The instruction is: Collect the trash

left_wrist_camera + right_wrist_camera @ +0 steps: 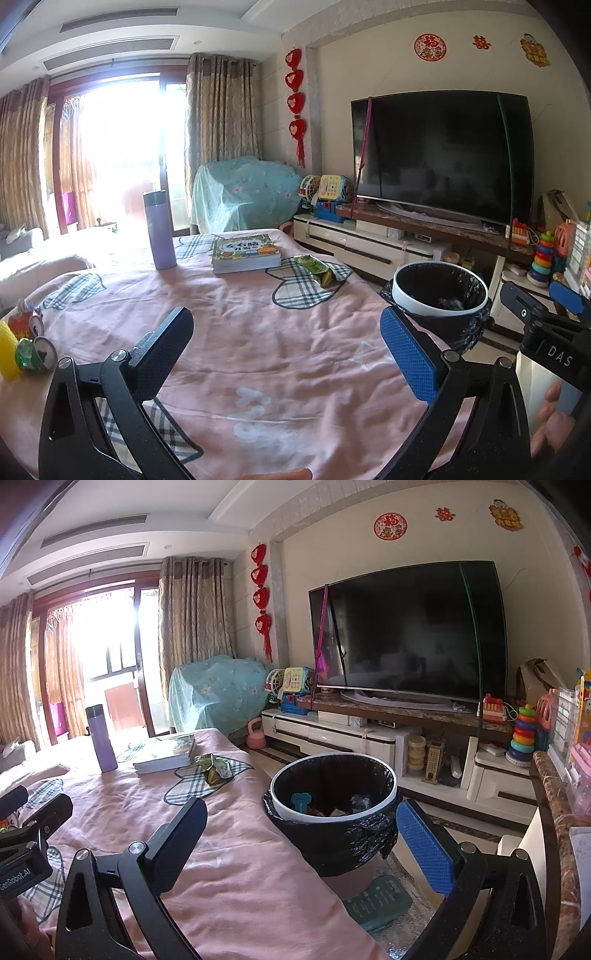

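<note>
Nearest to me, the left gripper [286, 349] hangs over the pink cloth [258, 350] with its jaws spread wide and nothing between them. The right gripper [301, 840] is just as wide and just as empty, poised where the table edge meets the trash bin [389, 775].

The crushed cans [35, 352] sit at the near left beside a yellow thing [7, 356]; a careless sweep there could take the wrong piece or roll a can off the edge. Farther out, the green wrapper [317, 271] lies just beside the stack of books [245, 254], with the purple bottle [159, 230] standing farther left; I'd judge that tall bottle easy to topple on a reach across, and a thin, crinkly wrapper easy to slip from the pads.

Only the left view shows the cans. Only the right view looks down into the black-lined bin, which already holds scraps, and shows it standing on the floor beside the table.
</note>
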`<state>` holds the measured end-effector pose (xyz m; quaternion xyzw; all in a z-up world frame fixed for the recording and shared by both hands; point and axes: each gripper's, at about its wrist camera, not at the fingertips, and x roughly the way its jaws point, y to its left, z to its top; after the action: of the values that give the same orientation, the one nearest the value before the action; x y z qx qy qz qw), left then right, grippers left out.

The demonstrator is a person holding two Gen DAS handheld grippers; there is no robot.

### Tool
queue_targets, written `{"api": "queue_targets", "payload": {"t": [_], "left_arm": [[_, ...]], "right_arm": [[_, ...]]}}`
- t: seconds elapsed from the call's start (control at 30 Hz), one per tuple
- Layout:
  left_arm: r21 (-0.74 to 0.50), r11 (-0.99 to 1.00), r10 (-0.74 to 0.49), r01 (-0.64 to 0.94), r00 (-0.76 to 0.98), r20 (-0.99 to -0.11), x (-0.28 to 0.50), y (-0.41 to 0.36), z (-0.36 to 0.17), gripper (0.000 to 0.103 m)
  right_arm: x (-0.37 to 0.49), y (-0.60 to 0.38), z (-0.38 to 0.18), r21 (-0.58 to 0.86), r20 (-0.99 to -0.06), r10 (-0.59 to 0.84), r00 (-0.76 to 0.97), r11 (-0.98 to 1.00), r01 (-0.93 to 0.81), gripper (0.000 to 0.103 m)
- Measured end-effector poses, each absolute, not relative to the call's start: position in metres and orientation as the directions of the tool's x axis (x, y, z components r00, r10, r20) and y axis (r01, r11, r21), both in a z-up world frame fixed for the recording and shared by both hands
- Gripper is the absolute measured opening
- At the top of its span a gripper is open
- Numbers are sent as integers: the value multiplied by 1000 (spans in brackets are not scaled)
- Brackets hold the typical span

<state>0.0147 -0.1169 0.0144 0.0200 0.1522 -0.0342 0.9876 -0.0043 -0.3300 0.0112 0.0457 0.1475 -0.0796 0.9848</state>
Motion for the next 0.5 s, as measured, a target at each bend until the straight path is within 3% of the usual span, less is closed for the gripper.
{"api": "queue_targets", "payload": {"t": [0.5], "left_arm": [[40, 995, -76, 93, 948, -311, 15, -121, 13, 103]], "right_arm": [[-8, -330, 13, 73, -289, -131, 948, 985, 158, 103]]}}
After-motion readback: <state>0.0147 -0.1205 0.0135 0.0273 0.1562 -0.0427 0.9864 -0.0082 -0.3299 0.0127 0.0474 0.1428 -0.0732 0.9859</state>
